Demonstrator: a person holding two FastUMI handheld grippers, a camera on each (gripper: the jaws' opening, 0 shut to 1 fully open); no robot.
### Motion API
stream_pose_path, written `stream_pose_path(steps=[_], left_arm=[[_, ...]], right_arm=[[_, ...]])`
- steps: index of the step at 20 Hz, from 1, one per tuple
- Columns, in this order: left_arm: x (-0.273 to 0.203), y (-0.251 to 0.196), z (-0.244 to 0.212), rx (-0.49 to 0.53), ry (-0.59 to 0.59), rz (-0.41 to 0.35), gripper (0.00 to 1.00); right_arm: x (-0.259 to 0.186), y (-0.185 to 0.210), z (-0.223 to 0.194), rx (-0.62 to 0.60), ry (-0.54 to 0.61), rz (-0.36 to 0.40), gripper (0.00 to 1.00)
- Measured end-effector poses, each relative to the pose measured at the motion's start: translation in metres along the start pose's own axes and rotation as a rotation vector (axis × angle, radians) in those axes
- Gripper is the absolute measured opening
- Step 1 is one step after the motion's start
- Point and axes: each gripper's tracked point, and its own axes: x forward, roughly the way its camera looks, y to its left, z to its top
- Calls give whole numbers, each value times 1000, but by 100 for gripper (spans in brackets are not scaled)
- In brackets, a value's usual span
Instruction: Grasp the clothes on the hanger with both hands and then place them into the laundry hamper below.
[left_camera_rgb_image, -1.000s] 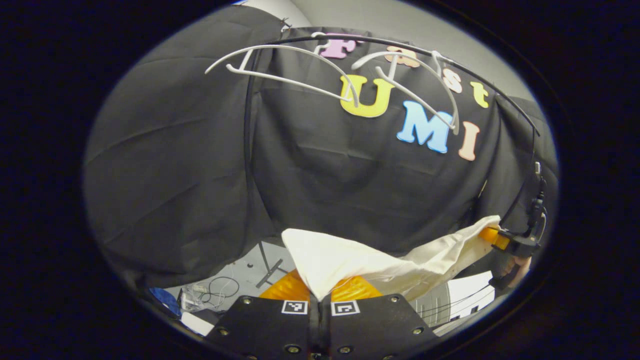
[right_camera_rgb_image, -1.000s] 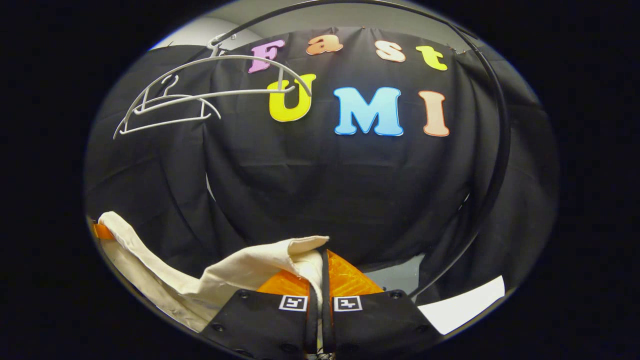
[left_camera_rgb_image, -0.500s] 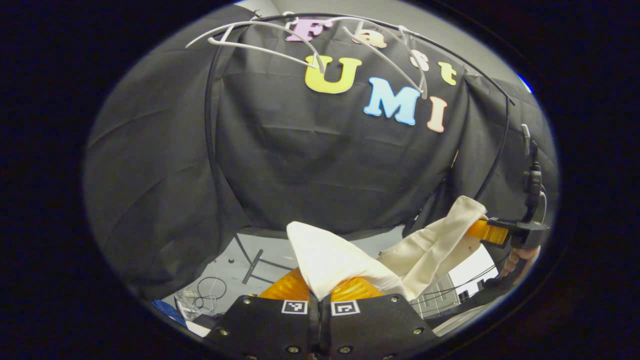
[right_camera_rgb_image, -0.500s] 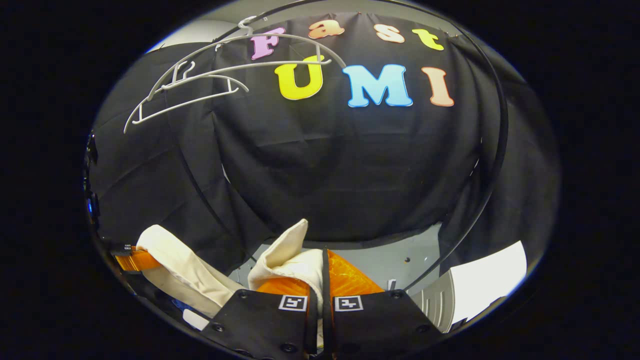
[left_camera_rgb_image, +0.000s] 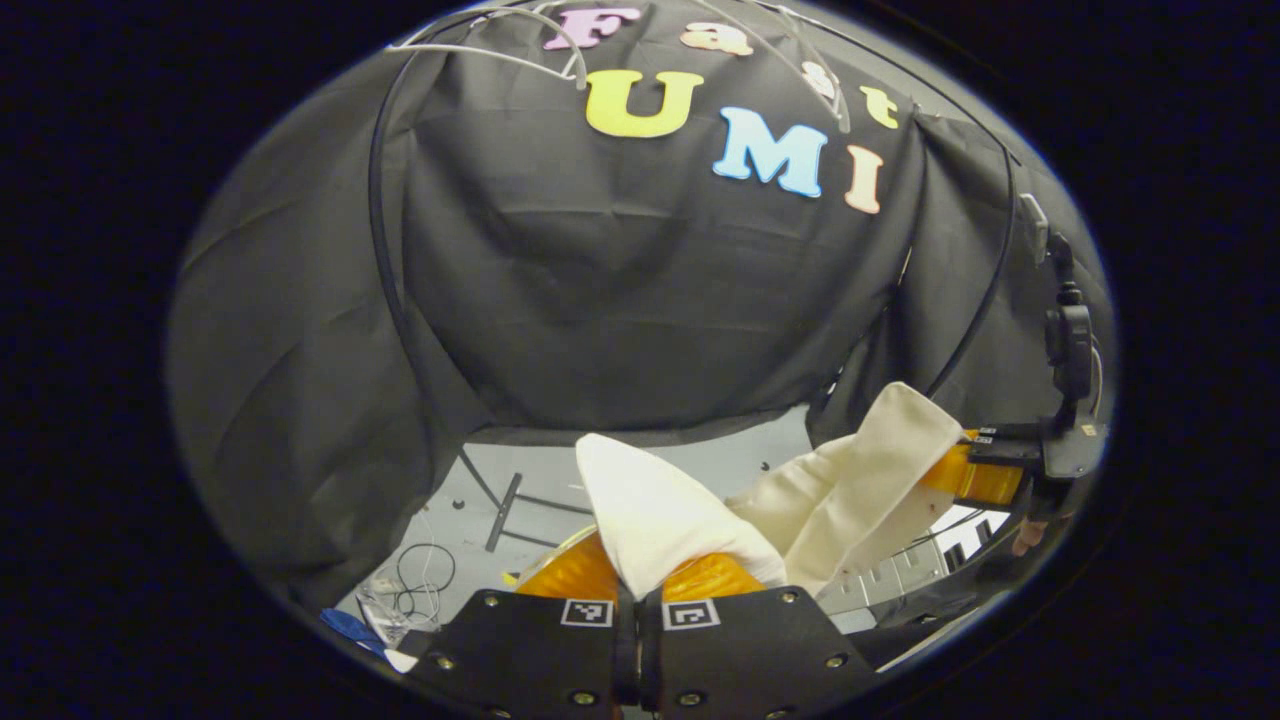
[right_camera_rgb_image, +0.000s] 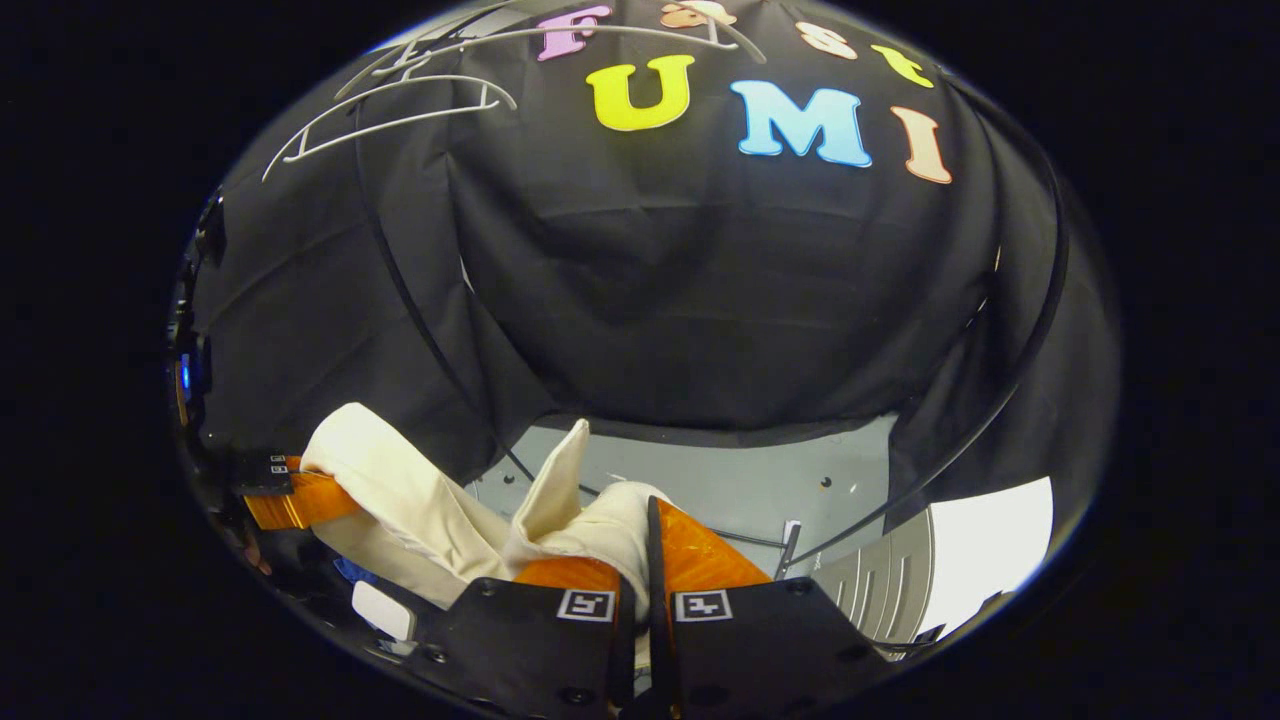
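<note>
1. The left gripper (left_camera_rgb_image: 638, 590) has both fingers pressed together on a corner of the cream cloth (left_camera_rgb_image: 660, 515), which stands up in a peak between them.
2. In the left gripper view the cloth runs from that peak across to the right gripper (left_camera_rgb_image: 975, 478), where its other end folds over the fingers.
3. In the right gripper view the right gripper (right_camera_rgb_image: 648, 570) is clamped on the cloth (right_camera_rgb_image: 600, 515) too; a pointed flap rises just left of its fingers.
4. From there the cloth sags and climbs again to the left gripper (right_camera_rgb_image: 300, 500), seen near the left edge of that view.
5. The cloth hangs between the two grippers, clear of the hangers and above the grey floor (right_camera_rgb_image: 740, 480).
6. Two bare white hangers (right_camera_rgb_image: 400, 95) sit on the rail (left_camera_rgb_image: 385, 260) well above the cloth, against the black booth wall (left_camera_rgb_image: 620, 290).
7. Below and left of the cloth, cables (left_camera_rgb_image: 420, 580) and a stand foot (left_camera_rgb_image: 505, 500) lie on the floor.
8. A ribbed pale wall, perhaps the hamper (right_camera_rgb_image: 885, 590), shows just right of the right gripper; I cannot tell for sure.
</note>
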Motion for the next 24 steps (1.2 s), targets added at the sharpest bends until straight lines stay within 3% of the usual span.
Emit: stream_pose_path(steps=[9,10,11,12,13,15,16,18,20,22,23,24], left_arm=[[3,16,-23,46,28,-8,5],[3,18,-24,49,30,-7,5],[4,19,-25,52,30,-6,5],[4,21,-26,63,36,5,5],[7,23,-30,73,43,7,6],[9,23,-42,83,71,-12,19],[9,22,-48,82,86,-24,29],[9,22,-53,73,95,-38,39],[5,23,-55,68,97,-37,66],[3,28,-57,79,98,-9,93],[2,29,-58,82,103,2,90],[-1,29,-61,80,105,13,90]], right_arm=[[-3,-3,-22,143,71,-41,11],[-4,-2,-26,148,77,-39,7],[-5,-2,-29,154,83,-42,14],[-8,-1,-31,161,89,-44,14],[-8,0,-34,171,98,-44,7],[-12,6,-41,191,122,-29,27],[-13,6,-46,194,137,-22,27],[-15,13,-47,197,144,11,59],[-19,9,-46,191,144,5,89],[-20,5,-46,205,134,5,95],[-21,1,-46,217,138,4,98],[-22,-2,-49,223,144,4,94]])
